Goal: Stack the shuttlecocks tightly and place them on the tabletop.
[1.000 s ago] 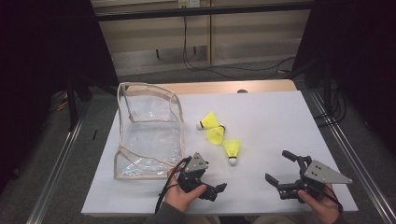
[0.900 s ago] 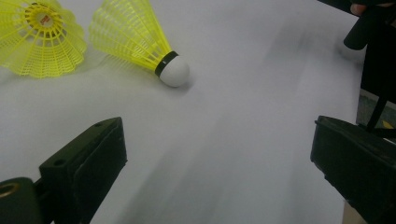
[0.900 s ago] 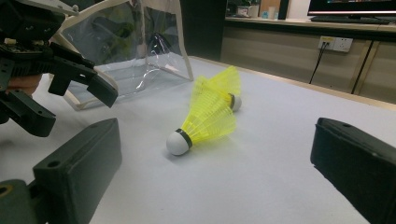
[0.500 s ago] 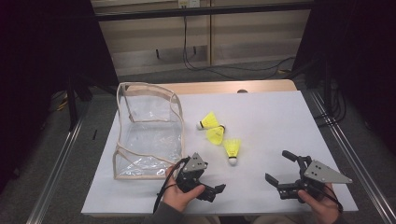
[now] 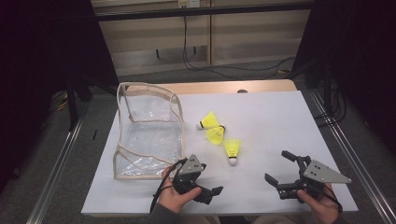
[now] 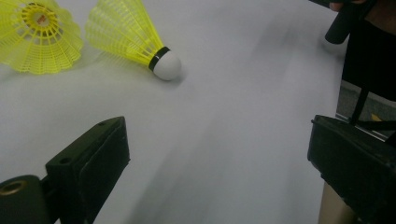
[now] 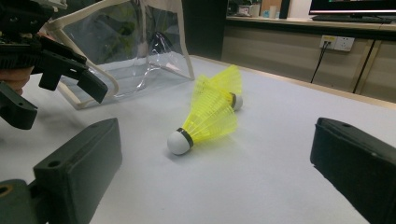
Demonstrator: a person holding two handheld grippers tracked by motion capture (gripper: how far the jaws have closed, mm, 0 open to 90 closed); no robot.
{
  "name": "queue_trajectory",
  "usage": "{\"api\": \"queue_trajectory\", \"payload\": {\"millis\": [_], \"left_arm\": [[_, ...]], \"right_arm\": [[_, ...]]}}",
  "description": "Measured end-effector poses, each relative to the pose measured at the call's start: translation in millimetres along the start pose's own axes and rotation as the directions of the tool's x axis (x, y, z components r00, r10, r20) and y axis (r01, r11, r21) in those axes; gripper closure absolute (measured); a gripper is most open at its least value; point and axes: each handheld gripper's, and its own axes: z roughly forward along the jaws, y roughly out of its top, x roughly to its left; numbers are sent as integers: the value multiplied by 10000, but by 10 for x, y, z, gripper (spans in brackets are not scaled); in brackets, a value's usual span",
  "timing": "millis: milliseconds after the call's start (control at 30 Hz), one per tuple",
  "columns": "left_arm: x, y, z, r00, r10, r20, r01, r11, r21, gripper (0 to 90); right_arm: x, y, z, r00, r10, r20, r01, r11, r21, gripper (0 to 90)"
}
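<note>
Three yellow shuttlecocks lie in the middle of the white table: one [image 5: 208, 121] farthest back, one [image 5: 215, 135] in the middle, one [image 5: 232, 150] nearest me with its white cork toward the front. My left gripper [image 5: 211, 184] is open near the front edge, turned to the right, with nothing between its fingers [image 6: 88, 163]; ahead and left of it lie the nearest shuttlecock [image 6: 135, 37] and a second one [image 6: 39, 37]. My right gripper [image 5: 278, 166] is open at the front right, facing left at the nearest shuttlecock [image 7: 205, 121], which lies beyond its fingers [image 7: 79, 168].
A clear plastic bag [image 5: 149, 130] with beige trim stands open on the left part of the table, also in the right gripper view as the bag [image 7: 135, 46] behind the left gripper [image 7: 56, 60]. Metal rails run along both sides of the table. Cables hang on the back wall.
My left gripper has shifted slightly by the front edge. The shuttlecocks, the bag and the right gripper have stayed where they were.
</note>
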Motion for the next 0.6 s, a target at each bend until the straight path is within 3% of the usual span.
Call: {"api": "queue_trajectory", "payload": {"millis": [267, 600], "left_arm": [[11, -39, -56, 10000, -88, -8, 88, 10000, 43, 83], [5, -105, -123, 9999, -80, -147, 81, 9999, 85, 48]], "right_arm": [[3, -1, 0, 10000, -9, -24, 9, 10000, 9, 15], [6, -1, 1, 10000, -25, -5, 25, 10000, 36, 15]]}}
